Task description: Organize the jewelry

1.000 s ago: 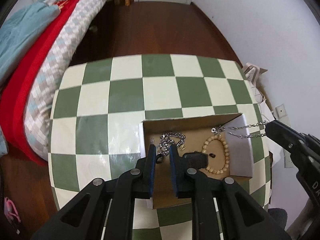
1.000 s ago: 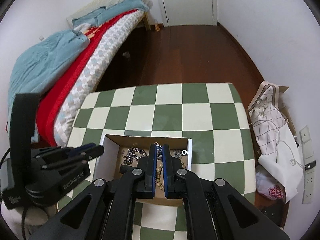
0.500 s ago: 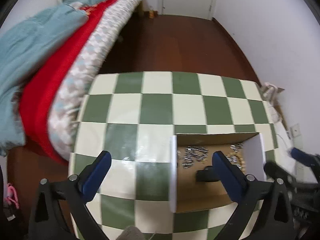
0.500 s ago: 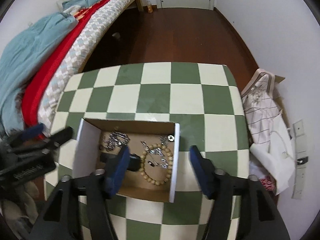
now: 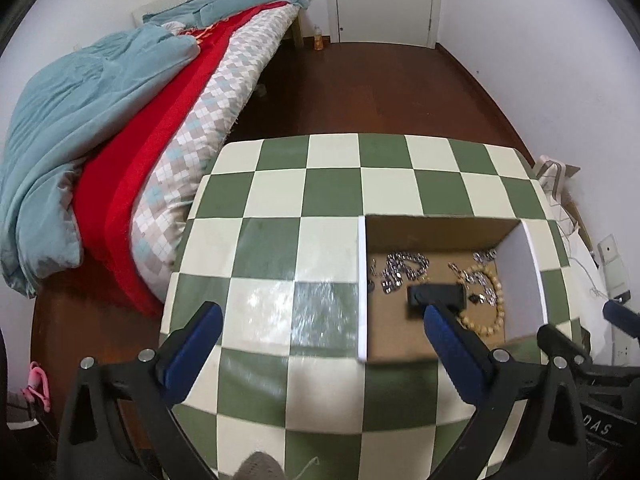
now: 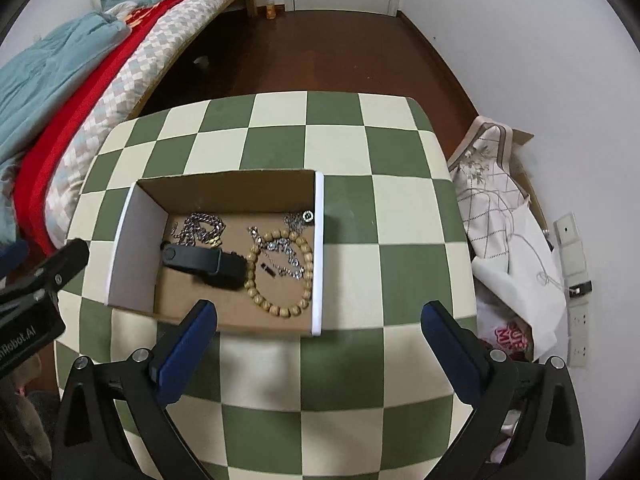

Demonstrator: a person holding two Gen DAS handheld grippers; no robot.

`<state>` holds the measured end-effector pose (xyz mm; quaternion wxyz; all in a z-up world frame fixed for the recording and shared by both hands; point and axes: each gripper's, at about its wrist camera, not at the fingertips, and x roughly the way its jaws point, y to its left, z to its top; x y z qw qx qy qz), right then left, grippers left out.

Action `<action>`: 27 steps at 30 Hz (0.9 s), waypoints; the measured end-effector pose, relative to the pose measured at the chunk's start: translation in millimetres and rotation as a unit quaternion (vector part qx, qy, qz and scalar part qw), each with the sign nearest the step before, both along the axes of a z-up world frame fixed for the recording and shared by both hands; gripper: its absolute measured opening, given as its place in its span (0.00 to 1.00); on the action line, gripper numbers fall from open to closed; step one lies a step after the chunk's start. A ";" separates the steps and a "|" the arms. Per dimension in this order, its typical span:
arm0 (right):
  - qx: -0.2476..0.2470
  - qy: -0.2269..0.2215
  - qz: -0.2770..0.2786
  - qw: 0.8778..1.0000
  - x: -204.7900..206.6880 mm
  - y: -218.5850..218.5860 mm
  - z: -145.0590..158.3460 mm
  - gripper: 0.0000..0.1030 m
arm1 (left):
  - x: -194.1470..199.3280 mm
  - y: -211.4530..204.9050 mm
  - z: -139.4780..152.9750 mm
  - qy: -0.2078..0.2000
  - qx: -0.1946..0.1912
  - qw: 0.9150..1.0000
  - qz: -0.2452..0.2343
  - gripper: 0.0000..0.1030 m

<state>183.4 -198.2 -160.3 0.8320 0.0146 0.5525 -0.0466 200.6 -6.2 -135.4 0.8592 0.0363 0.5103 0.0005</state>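
An open cardboard box [image 6: 318,248] [image 5: 362,280] sits on the green and cream checkered table [image 6: 340,140] [image 5: 280,200]. In it lie a wooden bead bracelet [image 6: 280,276] [image 5: 486,300], a chunky silver chain [image 6: 202,229] [image 5: 400,270], a thin silver necklace [image 6: 286,250] and a black watch band [image 6: 204,262] [image 5: 436,295]. My right gripper [image 6: 318,344] is open and empty, above the box's near edge. My left gripper [image 5: 320,344] is open and empty, over the table left of the box.
A bed with teal, red and checked bedding [image 5: 120,120] [image 6: 60,80] stands left of the table. A fabric bag and white cloths [image 6: 508,224] lie on the floor at the right, by the wall. Dark wood floor [image 6: 340,48] lies beyond.
Both grippers were shut over the box a second ago; both have opened wide and pulled back and up. The thin necklace the right gripper held now lies in the box.
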 end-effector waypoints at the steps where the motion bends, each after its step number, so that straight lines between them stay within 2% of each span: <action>1: -0.003 -0.007 -0.002 1.000 -6.5 -0.2 4.3 1.00 | -6.5 -0.2 3.3 -0.003 0.001 1.000 0.000 1.00; 5: -0.011 -0.027 -0.004 1.000 -28.4 0.0 23.3 1.00 | -32.1 2.0 20.2 -0.020 -0.007 1.000 0.009 1.00; 12: -0.022 -0.081 -0.009 0.996 -79.0 -0.9 74.0 1.00 | -78.3 8.2 58.8 -0.055 -0.016 0.998 0.024 1.00; 23: -0.019 -0.150 -0.009 0.988 -157.6 -1.9 156.5 1.00 | -141.1 9.9 127.3 -0.105 -0.030 0.994 0.010 1.00; 27: -0.022 -0.174 -0.007 0.985 -181.6 -0.4 184.2 1.00 | -161.7 8.5 145.9 -0.111 -0.039 0.993 0.000 1.00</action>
